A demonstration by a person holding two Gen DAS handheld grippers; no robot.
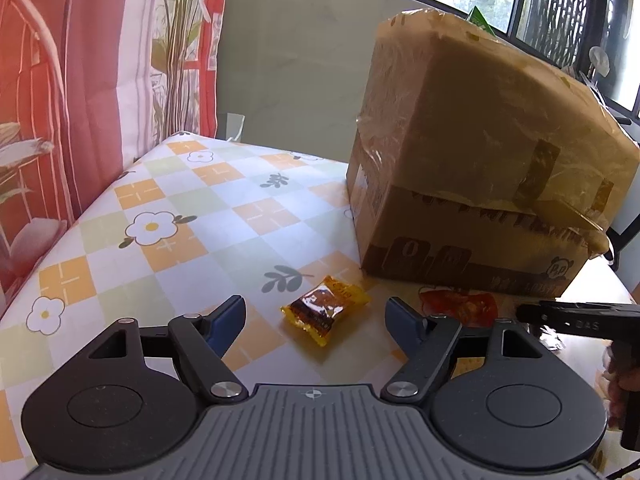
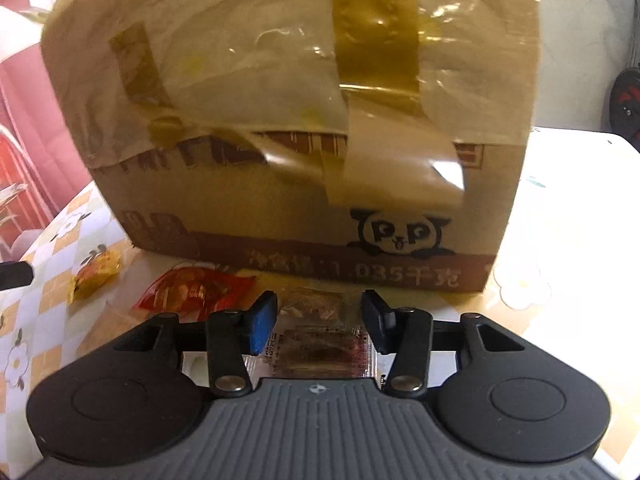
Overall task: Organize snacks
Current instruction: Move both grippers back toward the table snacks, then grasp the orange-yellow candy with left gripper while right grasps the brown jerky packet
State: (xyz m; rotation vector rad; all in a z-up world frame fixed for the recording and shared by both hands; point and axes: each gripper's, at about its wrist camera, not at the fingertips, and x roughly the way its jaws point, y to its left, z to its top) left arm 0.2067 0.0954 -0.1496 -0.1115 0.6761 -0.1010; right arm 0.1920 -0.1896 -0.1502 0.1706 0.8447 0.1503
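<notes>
Curtain [image 1: 60,92], red/pink w/ plant print, hangs at far left beside the table [image 1: 224,216], which wears a checked cloth w/ flowers and leaves. Left gripper [image 1: 316,320] hovers low over that cloth, jaws spread wide, nothing between them. Its blue fingers [image 1: 230,318] flank a yellow snack packet [image 1: 325,314] lying flat on the cloth just ahead, not touching either finger. Right of that, a red snack packet [image 1: 460,306] lies against the foot of the cardboard box [image 1: 480,160], partly hidden behind the left gripper's right finger. Box stands upright on the table, heavily taped, flap edge loose along the front; something green pokes up behind its top. At far right of the left wrist view the right gripper's black body shows edge-on.

Right wrist view, same order: yellow packet [image 2: 96,272] at left on the cloth, then red packet [image 2: 196,290] touching the box's [image 2: 280,200] base, below the printed band and left of the panda logo. Right gripper [image 2: 320,322] sits close in front of the box, jaws partly open, a clear-wrapped snack packet [image 2: 320,344] w/ brown contents lying between the fingers. Blue left pad looks to be at the wrapper's edge; can't tell if the right pad touches, so grip not confirmed. Beyond the box at right, table surface is blown out white by light.
</notes>
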